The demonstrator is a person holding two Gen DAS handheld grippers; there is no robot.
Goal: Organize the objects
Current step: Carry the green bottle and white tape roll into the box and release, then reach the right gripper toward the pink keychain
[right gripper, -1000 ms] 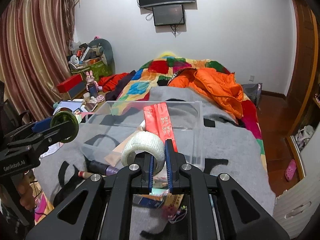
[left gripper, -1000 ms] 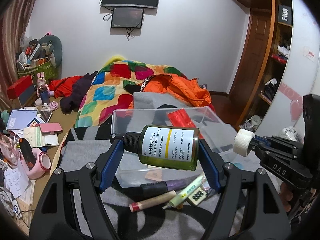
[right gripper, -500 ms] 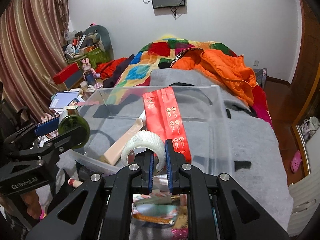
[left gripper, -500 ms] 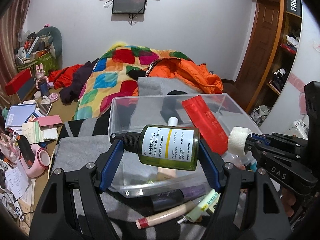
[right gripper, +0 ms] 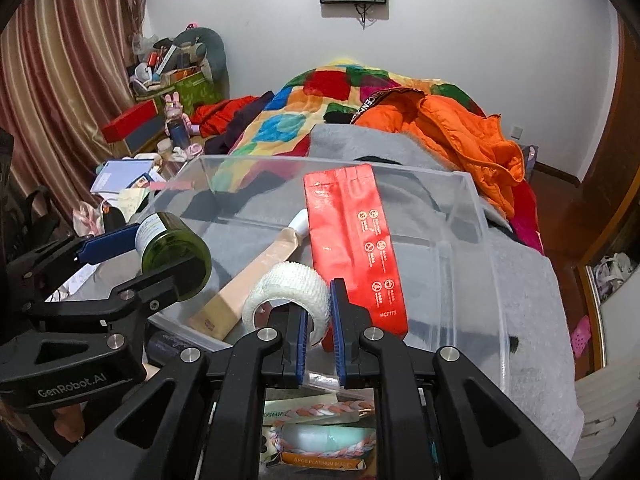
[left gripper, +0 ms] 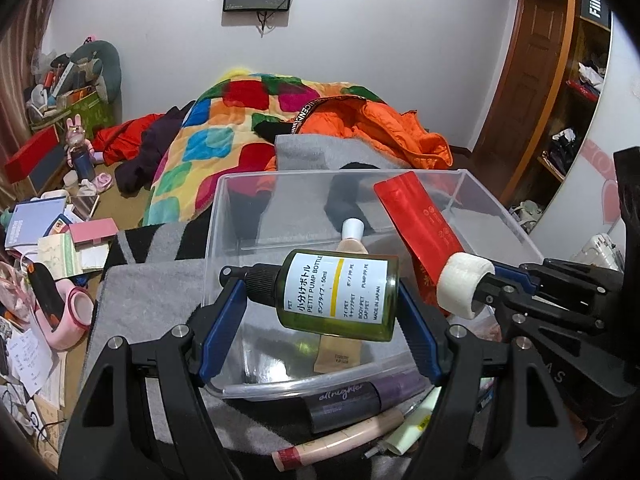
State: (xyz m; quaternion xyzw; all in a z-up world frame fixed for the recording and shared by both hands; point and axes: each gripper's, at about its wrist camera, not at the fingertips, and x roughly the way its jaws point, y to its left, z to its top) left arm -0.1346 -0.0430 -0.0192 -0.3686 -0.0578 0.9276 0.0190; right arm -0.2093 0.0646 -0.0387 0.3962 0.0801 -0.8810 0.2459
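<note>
Left wrist view: our left tool [left gripper: 320, 300] grips the green pump bottle [left gripper: 340, 294] sideways over the clear plastic bin [left gripper: 224, 208] — our right tool [right gripper: 318, 320] pinches the white tape roll [right gripper: 290, 286] above it; inside lie a beige tube [right gripper: 256, 276] and red pouch [right gripper: 352, 248].

Between the blue finger pads [left gripper: 222, 332] of the left gripper [left gripper: 320, 320] sat an olive-green bottle [left gripper: 340, 294] with a black cap and a white label crossed by a yellow stripe. The right gripper [right gripper: 319, 342], blue-padded too, pinched a white gauze roll [right gripper: 289, 294]. Beyond both sets of fingers, a clear bin [left gripper: 500, 216] held a red pouch [right gripper: 354, 246] and a beige, white-capped tube [right gripper: 256, 276], with a multicoloured patchwork quilt [left gripper: 224, 120] farther off.
</note>
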